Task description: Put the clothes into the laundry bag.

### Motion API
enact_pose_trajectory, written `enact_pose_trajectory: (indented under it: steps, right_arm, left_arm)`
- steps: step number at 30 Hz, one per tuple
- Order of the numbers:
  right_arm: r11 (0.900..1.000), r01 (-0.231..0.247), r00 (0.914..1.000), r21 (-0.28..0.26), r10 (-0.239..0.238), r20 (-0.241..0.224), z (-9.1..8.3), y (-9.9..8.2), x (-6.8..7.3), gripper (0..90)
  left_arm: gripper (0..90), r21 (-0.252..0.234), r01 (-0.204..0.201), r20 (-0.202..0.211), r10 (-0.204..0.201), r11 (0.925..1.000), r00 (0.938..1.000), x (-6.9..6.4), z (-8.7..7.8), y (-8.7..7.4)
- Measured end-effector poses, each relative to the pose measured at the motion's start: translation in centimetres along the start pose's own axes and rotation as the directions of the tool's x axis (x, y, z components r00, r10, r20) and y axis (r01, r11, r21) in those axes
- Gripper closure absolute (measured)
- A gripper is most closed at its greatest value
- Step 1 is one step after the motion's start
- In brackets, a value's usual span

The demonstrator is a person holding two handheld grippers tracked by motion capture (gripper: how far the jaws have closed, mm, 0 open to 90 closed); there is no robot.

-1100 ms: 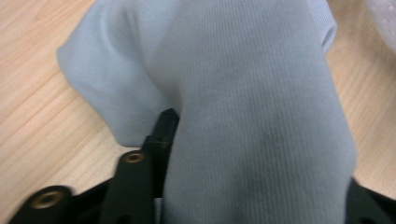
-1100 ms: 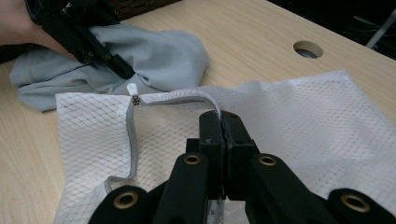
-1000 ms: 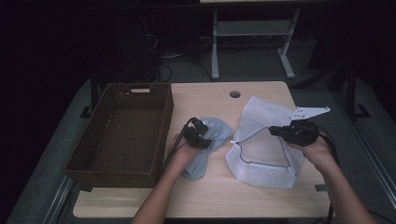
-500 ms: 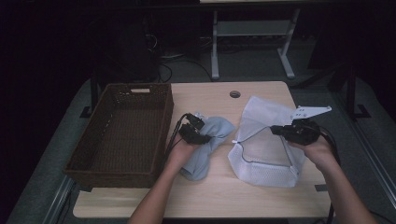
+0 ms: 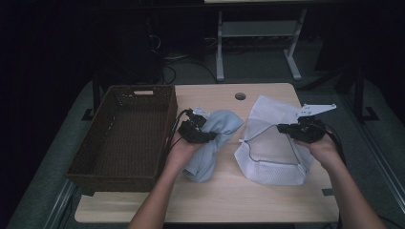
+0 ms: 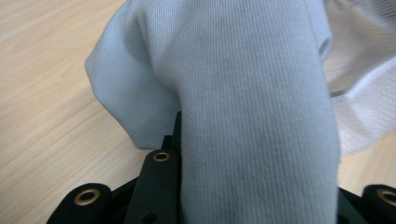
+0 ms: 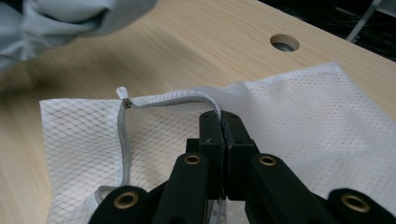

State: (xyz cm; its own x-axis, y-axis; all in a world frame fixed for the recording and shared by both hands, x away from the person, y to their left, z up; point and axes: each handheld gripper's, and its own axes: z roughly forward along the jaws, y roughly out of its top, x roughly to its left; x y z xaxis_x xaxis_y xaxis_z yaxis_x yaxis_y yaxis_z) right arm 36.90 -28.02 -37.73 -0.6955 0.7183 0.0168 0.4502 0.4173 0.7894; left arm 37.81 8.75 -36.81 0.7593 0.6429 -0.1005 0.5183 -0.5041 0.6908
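Note:
A light blue cloth (image 5: pixel 210 152) hangs bunched from my left gripper (image 5: pixel 210 136), lifted off the wooden table with its lower end still on the top. The jaws have just been closing and are shut on the cloth (image 6: pixel 247 93), whose folds drape over them in the left gripper view. A white mesh laundry bag (image 5: pixel 267 157) lies to the right with its mouth held up. My right gripper (image 5: pixel 286 129) is shut on the bag's corded rim (image 7: pixel 187 99), the jaws (image 7: pixel 223 121) pressed together on it.
A dark wicker basket (image 5: pixel 141 89) stands on the table's left side, right beside my left hand. A cable hole (image 5: pixel 240 96) sits in the table near the far edge. Bare wood (image 5: pixel 267 200) runs along the near edge.
My left gripper has risen with the blue cloth, pulling it up into a bunch. The right gripper and the mesh bag have stayed where they were.

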Motion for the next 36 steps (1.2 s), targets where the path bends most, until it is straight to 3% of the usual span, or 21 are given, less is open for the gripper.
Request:
enact_pose_trajectory:
  steps: [8, 15, 18, 19, 27, 29, 30, 31, 36]
  right_arm:
    - [0.9997, -0.022, 0.9998, 0.007, 0.022, -0.004, 2.2, 1.1, -0.4, 88.5]
    - [0.9998, -0.013, 0.9994, 0.012, 0.014, -0.031, 3.9, 1.9, 0.2, 88.5]
    - [0.9998, -0.01, 0.9992, 0.015, 0.01, -0.039, 4.1, 1.9, 0.4, 88.5]
    - [0.9997, -0.01, 0.9988, 0.021, 0.011, -0.047, 4.4, 1.8, 0.5, 88.5]
    - [0.9994, 0.006, 0.9979, 0.035, -0.004, -0.065, 5.0, 1.9, 1.1, 88.5]
    - [0.9992, 0.017, 0.9973, 0.037, -0.014, -0.072, 4.8, 1.8, 1.4, 88.5]
    - [0.9992, 0.017, 0.9973, 0.037, -0.014, -0.072, 4.8, 1.8, 1.4, 88.5]
    - [0.9989, 0.025, 0.9968, 0.039, -0.022, -0.076, 4.6, 1.8, 1.6, 88.4]
    - [0.999, 0.029, 0.9958, 0.033, -0.026, -0.087, 4.1, 1.7, 1.9, 88.4]
  left_arm:
    - [69.9, -0.025, -0.023, 0.059, 0.025, 0.9994, 0.998, -0.5, -1.4, 0.2]
    - [69.9, -0.029, -0.083, 0.105, 0.086, 0.9961, 0.9908, -2.2, -1.9, 0.6]
    - [69.9, -0.035, -0.091, 0.119, 0.095, 0.9952, 0.9884, -2.7, -1.9, 0.7]
    - [69.9, -0.034, -0.109, 0.135, 0.113, 0.9935, 0.9844, -3.2, -1.9, 0.7]
    - [69.9, -0.018, -0.162, 0.18, 0.163, 0.9866, 0.9702, -5.1, -0.8, 0.9]
    - [69.8, -0.005, -0.185, 0.201, 0.183, 0.9826, 0.9624, -5.7, -0.1, 0.8]
    - [69.9, -0.005, -0.185, 0.201, 0.183, 0.9826, 0.9624, -5.7, -0.1, 0.8]
    - [69.9, 0.007, -0.207, 0.216, 0.201, 0.9783, 0.9556, -6.2, 0.5, 0.8]
    - [69.8, 0.032, -0.236, 0.232, 0.222, 0.9713, 0.9471, -7.0, 1.6, 0.6]
